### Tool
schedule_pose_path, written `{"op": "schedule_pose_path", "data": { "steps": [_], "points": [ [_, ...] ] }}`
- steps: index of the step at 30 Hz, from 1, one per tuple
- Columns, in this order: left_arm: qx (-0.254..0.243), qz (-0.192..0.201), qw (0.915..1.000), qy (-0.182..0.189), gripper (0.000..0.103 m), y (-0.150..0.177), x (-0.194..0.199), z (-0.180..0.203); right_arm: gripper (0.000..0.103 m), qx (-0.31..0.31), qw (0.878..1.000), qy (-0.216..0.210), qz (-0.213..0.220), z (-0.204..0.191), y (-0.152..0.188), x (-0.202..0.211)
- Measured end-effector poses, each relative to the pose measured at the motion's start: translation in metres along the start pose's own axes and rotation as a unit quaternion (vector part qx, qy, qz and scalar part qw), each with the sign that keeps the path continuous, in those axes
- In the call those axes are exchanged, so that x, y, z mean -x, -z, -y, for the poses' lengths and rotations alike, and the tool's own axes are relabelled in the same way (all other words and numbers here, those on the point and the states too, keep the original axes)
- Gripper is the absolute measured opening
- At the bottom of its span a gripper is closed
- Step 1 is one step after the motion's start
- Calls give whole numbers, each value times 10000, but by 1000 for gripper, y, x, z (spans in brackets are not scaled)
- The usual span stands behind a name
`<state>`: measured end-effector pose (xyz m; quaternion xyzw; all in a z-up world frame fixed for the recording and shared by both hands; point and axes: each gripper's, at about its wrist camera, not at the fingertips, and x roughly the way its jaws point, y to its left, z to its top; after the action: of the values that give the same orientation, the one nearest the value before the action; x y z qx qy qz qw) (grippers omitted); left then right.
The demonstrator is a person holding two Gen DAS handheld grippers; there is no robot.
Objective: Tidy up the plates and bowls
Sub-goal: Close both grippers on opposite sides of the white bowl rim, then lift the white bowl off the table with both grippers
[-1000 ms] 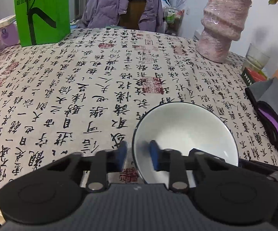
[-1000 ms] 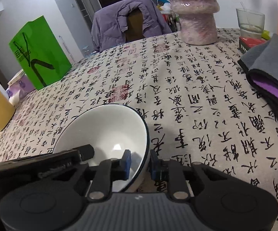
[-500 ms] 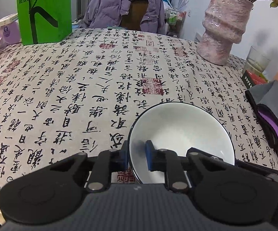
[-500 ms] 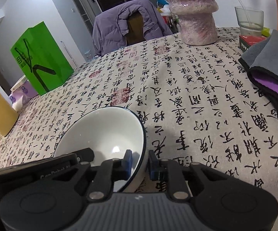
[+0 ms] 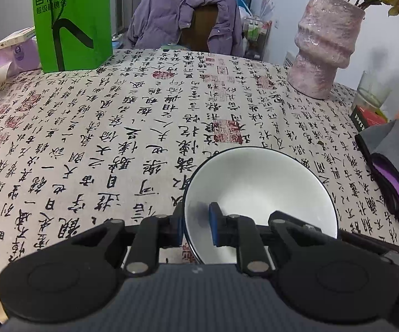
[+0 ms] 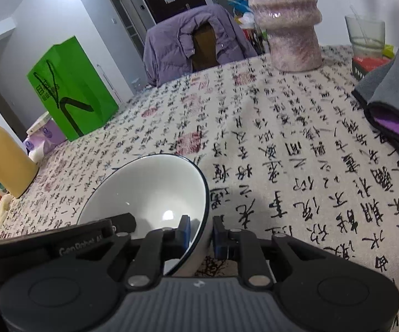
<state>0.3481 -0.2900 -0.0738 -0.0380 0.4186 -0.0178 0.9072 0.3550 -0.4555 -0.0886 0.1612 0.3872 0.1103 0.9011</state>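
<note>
A white bowl [image 5: 260, 191] with a thin dark rim sits low in both views, over the table [image 5: 116, 127] with its calligraphy-print cloth. My left gripper [image 5: 196, 217] is shut on the bowl's left rim, one blue pad inside and one outside. On the opposite rim my right gripper [image 6: 201, 228] is shut the same way, the bowl [image 6: 149, 191] lying to its left. Each gripper's black body shows at the edge of the other's view. The bowl holds nothing.
At the far left stands a green paper bag [image 5: 72, 22] with tissue packs [image 5: 19, 55] beside it. A pink vase [image 5: 323, 44], a glass [image 5: 373, 91] and a folded grey and purple cloth [image 5: 393, 166] line the right side. A yellow bottle [image 6: 3, 155] stands left. A jacket-draped chair [image 5: 185, 19] is behind.
The left jaws narrowed onto the bowl's rim and the right jaws tightened a little. Both views have tipped up slightly, showing more of the far table.
</note>
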Motion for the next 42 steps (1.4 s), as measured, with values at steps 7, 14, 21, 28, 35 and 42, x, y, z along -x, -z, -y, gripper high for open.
{"op": "schedule_pose_path", "data": {
  "steps": [7,14,21,28,35,42],
  "points": [
    [-105,298,9995,-39,18,4,14,-1,16,46,9996,-153,244,-6,0,10],
    [-139,519,9985,-120,18,6,30,-3,16,55,9987,-282,433,-12,1,20],
    [-93,591,9981,-139,19,10,42,-10,16,156,9977,-330,577,-23,6,29],
    [-71,703,9974,-134,19,15,56,-21,16,300,9965,-375,687,-36,12,37],
    [46,790,9968,-71,18,17,67,-33,16,454,9958,-359,714,-51,15,42],
    [128,816,9966,23,18,18,77,-49,16,475,9957,-300,736,-69,17,47]
  ]
}}
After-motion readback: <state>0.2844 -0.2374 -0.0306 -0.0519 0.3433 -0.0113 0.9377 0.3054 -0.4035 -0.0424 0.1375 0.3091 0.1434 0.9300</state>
